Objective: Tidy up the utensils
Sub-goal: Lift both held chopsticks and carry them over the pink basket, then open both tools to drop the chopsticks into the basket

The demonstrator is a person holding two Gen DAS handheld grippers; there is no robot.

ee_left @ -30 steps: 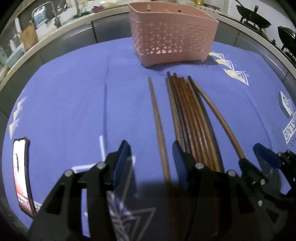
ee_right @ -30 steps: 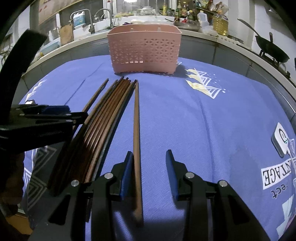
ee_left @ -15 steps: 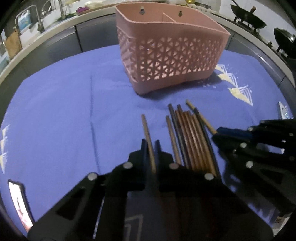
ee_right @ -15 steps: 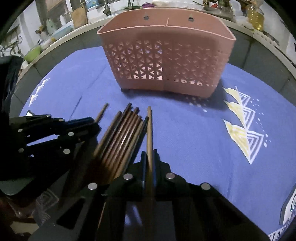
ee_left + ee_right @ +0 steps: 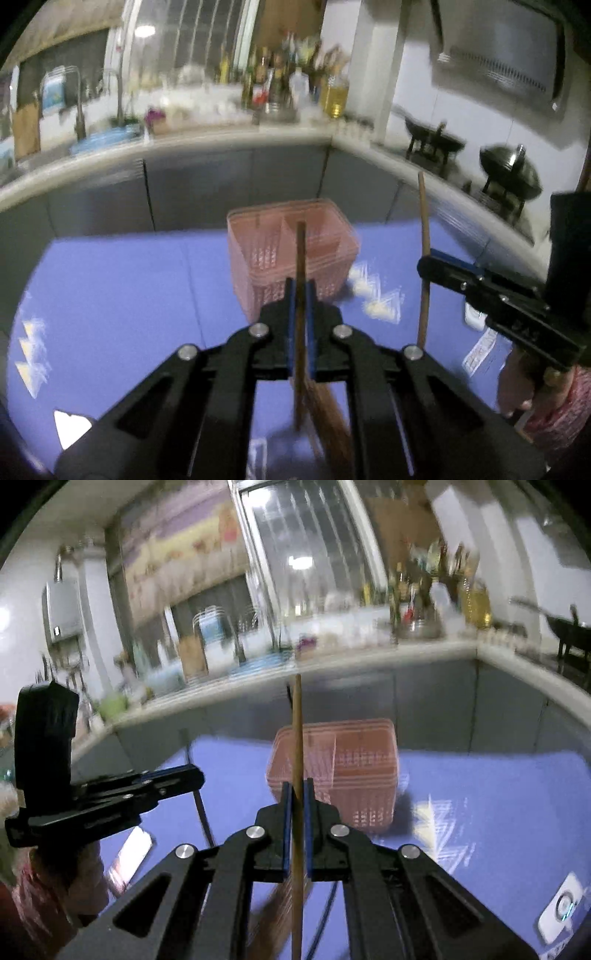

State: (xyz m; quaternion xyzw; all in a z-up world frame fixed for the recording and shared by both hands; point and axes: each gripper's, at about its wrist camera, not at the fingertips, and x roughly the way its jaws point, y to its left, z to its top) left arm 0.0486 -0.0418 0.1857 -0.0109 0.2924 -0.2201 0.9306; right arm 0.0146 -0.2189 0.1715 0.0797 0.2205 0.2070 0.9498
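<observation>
My left gripper [image 5: 301, 291] is shut on a brown chopstick [image 5: 300, 258], held upright above the table. My right gripper [image 5: 297, 794] is shut on a lighter chopstick [image 5: 296, 731], also upright. The right gripper [image 5: 430, 262] with its chopstick [image 5: 424, 221] shows at the right of the left wrist view; the left gripper [image 5: 192, 775] shows at the left of the right wrist view. The pink lattice basket [image 5: 266, 266] stands ahead on the blue cloth [image 5: 129, 288], also in the right wrist view [image 5: 362, 768]. Remaining chopsticks [image 5: 332, 417] lie blurred below.
A phone [image 5: 129, 856] lies on the cloth at the left. A small white device [image 5: 563, 912] lies at the right. A kitchen counter [image 5: 184, 147] with bottles, taps and woks [image 5: 509, 173] curves behind the table.
Both grippers closed on a chopstick each and have lifted them off the cloth, tilting up so the views now face the counter and wall. The basket looks farther away.
</observation>
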